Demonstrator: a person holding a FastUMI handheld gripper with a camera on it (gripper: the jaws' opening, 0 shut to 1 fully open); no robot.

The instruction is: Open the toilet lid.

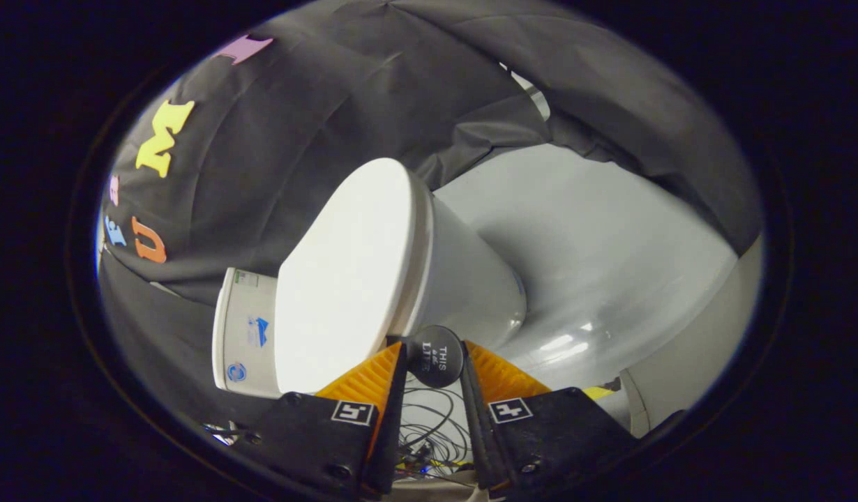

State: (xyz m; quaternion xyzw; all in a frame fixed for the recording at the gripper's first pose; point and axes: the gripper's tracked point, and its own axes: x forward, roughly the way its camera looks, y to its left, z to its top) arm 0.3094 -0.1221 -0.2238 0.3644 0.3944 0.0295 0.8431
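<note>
Grey floor (610,230) behind toilet (464,279); tool (434,355) clenched on round lid handle (434,357), lid (345,279) down

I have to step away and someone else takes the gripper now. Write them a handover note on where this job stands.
Gripper: fingers closed on a round black tab at the front edge of the toilet lid; both fingers press its sides.
Toilet: just ahead of the fingers, tank behind the lid, grey floor beyond.
Done: tab grasped. The lid looks flat on the bowl.
Left: swing the lid up toward the tank, then release.
</note>
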